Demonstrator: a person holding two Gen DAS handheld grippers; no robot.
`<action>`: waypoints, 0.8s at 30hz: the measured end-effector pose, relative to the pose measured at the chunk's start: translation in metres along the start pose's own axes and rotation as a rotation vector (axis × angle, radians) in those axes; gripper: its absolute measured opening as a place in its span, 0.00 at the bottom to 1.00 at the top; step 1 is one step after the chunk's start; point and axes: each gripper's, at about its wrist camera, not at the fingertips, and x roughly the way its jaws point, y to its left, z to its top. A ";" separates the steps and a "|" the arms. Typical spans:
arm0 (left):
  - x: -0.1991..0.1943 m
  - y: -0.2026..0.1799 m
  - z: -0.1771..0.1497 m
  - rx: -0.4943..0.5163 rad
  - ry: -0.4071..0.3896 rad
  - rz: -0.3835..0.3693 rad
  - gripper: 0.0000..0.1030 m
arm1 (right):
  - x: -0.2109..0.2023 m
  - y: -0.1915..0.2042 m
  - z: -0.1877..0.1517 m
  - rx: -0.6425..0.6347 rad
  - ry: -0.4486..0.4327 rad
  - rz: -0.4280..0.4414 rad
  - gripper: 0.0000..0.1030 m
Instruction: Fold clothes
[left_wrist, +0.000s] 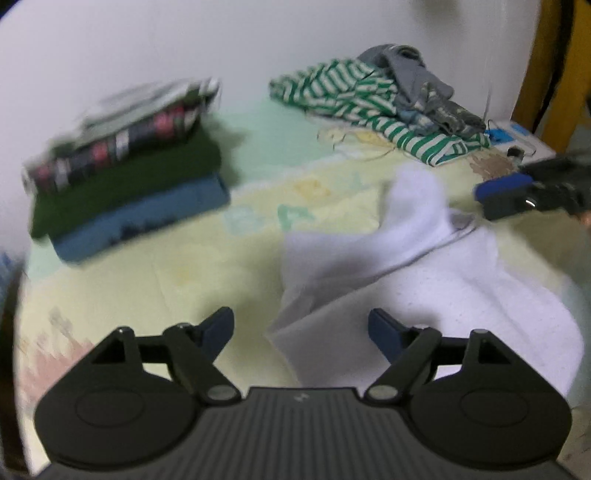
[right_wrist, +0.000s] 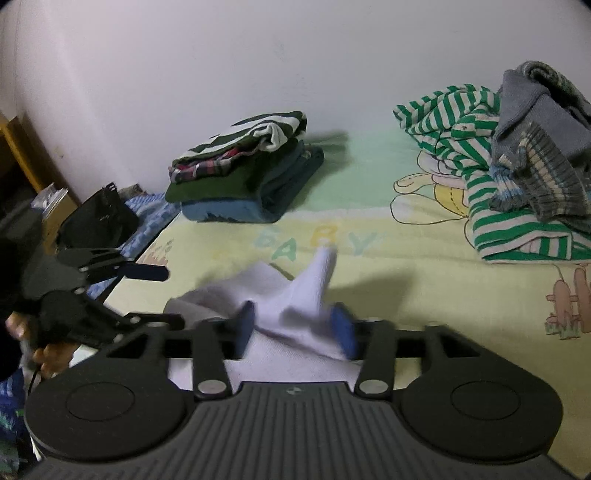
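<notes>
bed sheet (right_wrist: 424, 280): it lies under everything you see.
folded stack (right_wrist: 243, 177): on the sheet, far left, by the wall.
loose pile (right_wrist: 517, 177): on the sheet, far right, well apart from the stack.
spread garment (right_wrist: 291, 295): in front of you, nearer than both, between your two grippers.

Dim, cool indoor light; my left view smears with motion blur, the right is sharper. Both bend at the edges, with soft shadows on the bed (right_wrist: 424, 295).
</notes>
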 end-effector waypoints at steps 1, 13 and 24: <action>0.001 0.006 -0.002 -0.036 0.000 -0.024 0.79 | -0.003 -0.004 -0.003 -0.010 0.012 0.003 0.60; 0.025 0.013 -0.007 -0.123 0.025 -0.107 0.83 | 0.017 -0.036 -0.028 0.010 0.098 0.047 0.58; 0.027 -0.002 -0.007 -0.109 -0.009 -0.148 0.64 | 0.033 -0.026 -0.027 -0.041 0.086 0.103 0.27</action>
